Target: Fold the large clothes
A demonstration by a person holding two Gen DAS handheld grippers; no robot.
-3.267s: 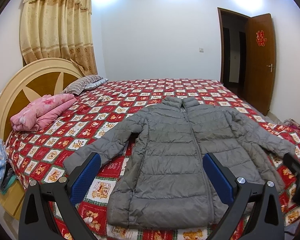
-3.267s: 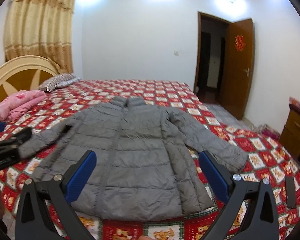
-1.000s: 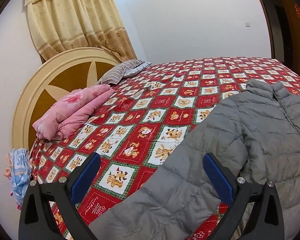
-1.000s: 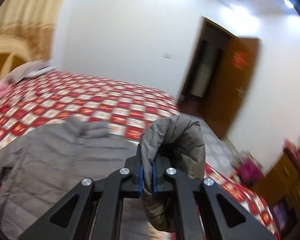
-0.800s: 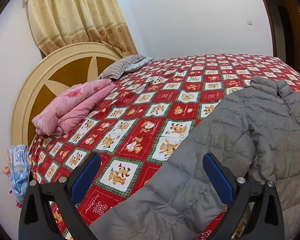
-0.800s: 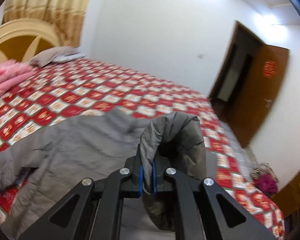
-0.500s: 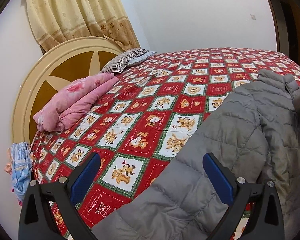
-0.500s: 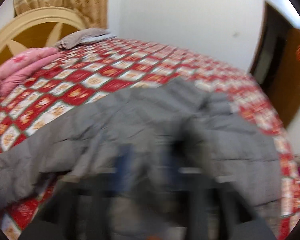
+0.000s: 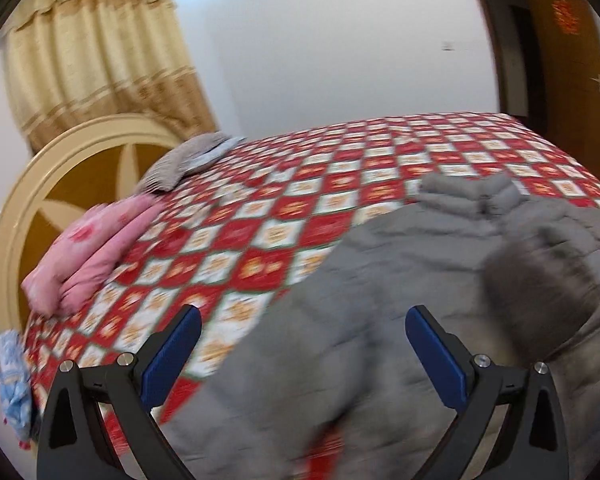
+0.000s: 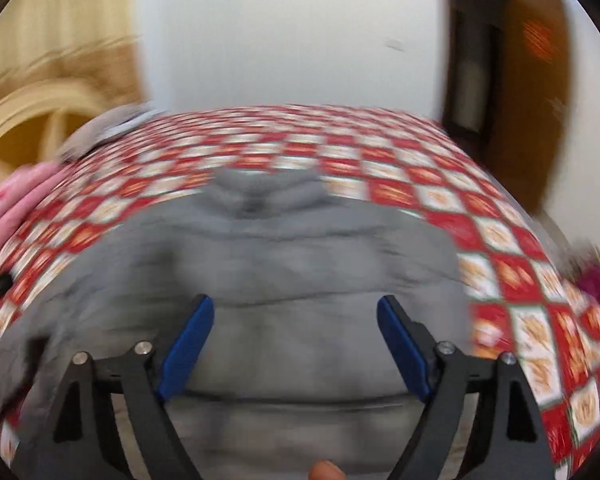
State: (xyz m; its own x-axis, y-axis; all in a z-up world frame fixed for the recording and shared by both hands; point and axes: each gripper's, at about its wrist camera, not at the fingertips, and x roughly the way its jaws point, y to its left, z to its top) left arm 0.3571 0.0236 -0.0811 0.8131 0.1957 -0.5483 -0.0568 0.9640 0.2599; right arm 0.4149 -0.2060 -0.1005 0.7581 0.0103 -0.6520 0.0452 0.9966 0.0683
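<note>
A grey puffer jacket (image 9: pixel 380 280) lies spread front-up on the red patchwork bedspread (image 9: pixel 300 200), collar (image 10: pixel 266 192) toward the far side. In the left wrist view its right sleeve (image 9: pixel 540 292) lies folded over the body as a blurred hump. My left gripper (image 9: pixel 303 314) is open above the jacket's left shoulder and sleeve, with nothing between its blue pads. My right gripper (image 10: pixel 295 302) hovers wide over the jacket's chest (image 10: pixel 300 248). Its jaws are closing and do not press on any cloth. Both views are motion-blurred.
A folded pink blanket (image 9: pixel 92 248) and a striped pillow (image 9: pixel 184 160) lie by the round headboard (image 9: pixel 60 168) on the left. A blue cloth (image 9: pixel 10 376) hangs at the bed's near left corner. A brown door (image 9: pixel 564 72) stands open at the far right.
My right gripper let go of the grey sleeve, opened and dropped toward the jacket; the sleeve now lies across the body. My left gripper swept sideways, bringing more of the jacket into view.
</note>
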